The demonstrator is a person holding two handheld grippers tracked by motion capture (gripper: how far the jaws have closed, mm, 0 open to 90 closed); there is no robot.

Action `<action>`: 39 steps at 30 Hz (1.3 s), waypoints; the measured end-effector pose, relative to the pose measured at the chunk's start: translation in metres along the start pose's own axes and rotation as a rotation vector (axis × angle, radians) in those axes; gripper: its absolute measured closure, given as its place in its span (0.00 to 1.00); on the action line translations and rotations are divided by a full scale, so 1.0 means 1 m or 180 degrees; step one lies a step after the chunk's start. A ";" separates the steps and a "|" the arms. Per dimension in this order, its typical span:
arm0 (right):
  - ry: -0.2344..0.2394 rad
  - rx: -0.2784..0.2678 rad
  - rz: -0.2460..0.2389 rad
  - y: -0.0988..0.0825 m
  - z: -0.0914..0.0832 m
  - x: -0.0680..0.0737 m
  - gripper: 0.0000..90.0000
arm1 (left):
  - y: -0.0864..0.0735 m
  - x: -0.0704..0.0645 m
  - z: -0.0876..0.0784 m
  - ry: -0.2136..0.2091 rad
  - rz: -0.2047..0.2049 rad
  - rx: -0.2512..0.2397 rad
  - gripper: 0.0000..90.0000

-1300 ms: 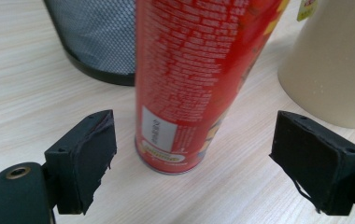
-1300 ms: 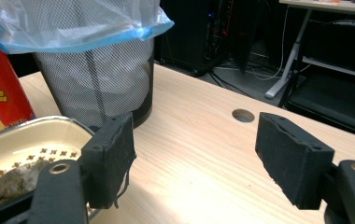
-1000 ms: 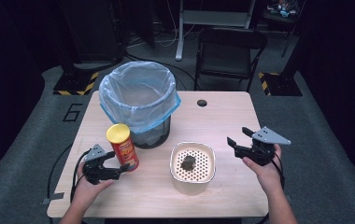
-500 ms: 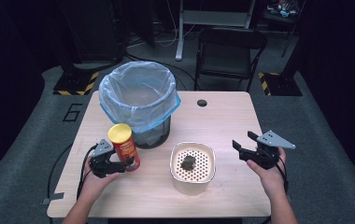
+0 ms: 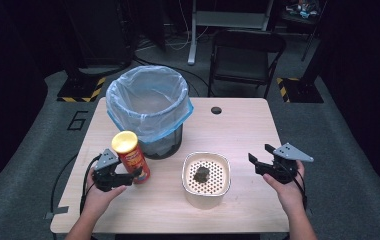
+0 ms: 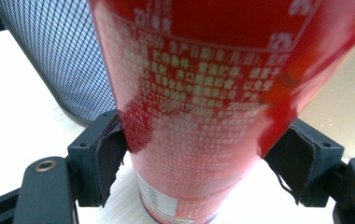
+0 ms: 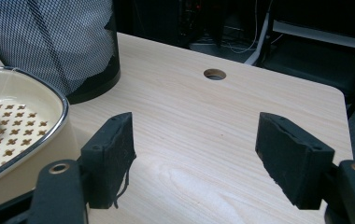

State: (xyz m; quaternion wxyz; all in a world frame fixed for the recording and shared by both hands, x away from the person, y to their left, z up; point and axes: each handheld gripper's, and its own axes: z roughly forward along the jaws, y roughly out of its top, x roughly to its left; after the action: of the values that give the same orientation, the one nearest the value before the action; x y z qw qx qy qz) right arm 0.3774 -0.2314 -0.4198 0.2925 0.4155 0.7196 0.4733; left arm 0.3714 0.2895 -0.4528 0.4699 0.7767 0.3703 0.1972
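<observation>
Left tongs (image 5: 128,176) are sitting at the near left of the desk (image 5: 238,125), gripping the lower part of a red can (image 5: 130,156) with a yellow lid. Their jaws have just been closing, and in the left gripper view both black pads (image 6: 105,156) are pressing against the can's red printed sides (image 6: 203,107), with the can between them. The can is leaning slightly, its lid tipped toward the left, and its base is resting on the desk just in front of a bin.

Just behind the can, a black mesh bin (image 5: 150,112) is standing upright on the left half of the desk, lined with a pale blue plastic bag that is folded over its rim. In the left gripper view the mesh wall (image 6: 68,60) is showing right behind the can.

Near the middle front, a cream-coloured bowl (image 5: 205,192) with a perforated tray inside is sitting on the desk, just beside the bin. A small dark lump (image 5: 201,174) is lying in the middle of the tray.

Farther back, a small round hole (image 5: 216,110) is showing in the desk top.

At the right, the right tongs (image 5: 260,156) are hovering over the desk's right edge, held in the person's right hand (image 5: 285,187). Their jaws are standing apart with nothing between them, pointing toward the bowl, well apart from it. In the right gripper view bare wood is lying between the two pads (image 7: 112,156).

Behind the desk, a dark folding chair (image 5: 245,55) is standing on the grey floor.
</observation>
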 end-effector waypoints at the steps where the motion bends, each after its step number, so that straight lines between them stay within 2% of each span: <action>1: -0.0010 -0.0002 0.0019 0.000 0.001 0.001 0.31 | 0.001 -0.001 -0.002 0.0011 -0.0016 -0.0031 0.27; 6: -0.0006 0.0051 -0.0007 -0.003 0.004 0.002 0.31 | 0.012 -0.001 -0.016 -0.0060 -0.0092 0.0029 0.27; 9: 0.0024 0.0083 -0.0022 -0.005 0.006 0.003 0.31 | 0.018 -0.002 -0.022 -0.0049 -0.0158 0.0039 0.27; 11: 0.0019 0.0117 -0.0023 -0.007 0.007 0.002 0.31 | 0.023 -0.003 -0.027 -0.0035 -0.0151 0.0050 0.27; 12: 0.0022 0.0119 -0.0009 -0.007 0.008 0.003 0.31 | 0.026 -0.004 -0.030 -0.0038 -0.0193 0.0055 0.27; 13: 0.0025 0.0139 -0.0014 -0.008 0.009 0.003 0.31 | 0.030 -0.004 -0.032 -0.0021 -0.0164 0.0062 0.27; 16: 0.0022 0.0182 -0.0022 -0.010 0.011 0.003 0.31 | 0.042 -0.007 -0.042 -0.0069 -0.0248 0.0072 0.27; 17: 0.0029 0.0203 -0.0033 -0.011 0.011 0.003 0.31 | 0.046 -0.006 -0.044 -0.0057 -0.0184 0.0082 0.27; 21: 0.0018 0.0254 -0.0024 -0.015 0.013 0.003 0.31 | 0.066 -0.012 -0.058 -0.0059 -0.0205 0.0053 0.27; 25: 0.0013 0.0292 0.0001 -0.017 0.014 0.004 0.31 | 0.089 -0.018 -0.072 -0.0034 -0.0126 0.0005 0.27; 30: 0.0008 0.0313 -0.0053 -0.020 0.016 0.006 0.31 | 0.120 -0.024 -0.088 -0.0073 -0.0070 -0.0060 0.27; 37: 0.0020 0.0370 -0.0052 -0.024 0.019 0.007 0.31 | 0.155 -0.029 -0.101 -0.0091 -0.0043 -0.0103 0.27; 39: 0.0030 0.0381 -0.0053 -0.025 0.020 0.007 0.31 | 0.166 -0.030 -0.103 -0.0061 -0.0014 -0.0109 0.27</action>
State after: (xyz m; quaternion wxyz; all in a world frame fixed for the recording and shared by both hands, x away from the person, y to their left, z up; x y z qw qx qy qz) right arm 0.3822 -0.2216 -0.4503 0.2677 0.4240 0.7514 0.4288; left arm 0.3490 0.2798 -0.2563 0.4871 0.7696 0.3640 0.1950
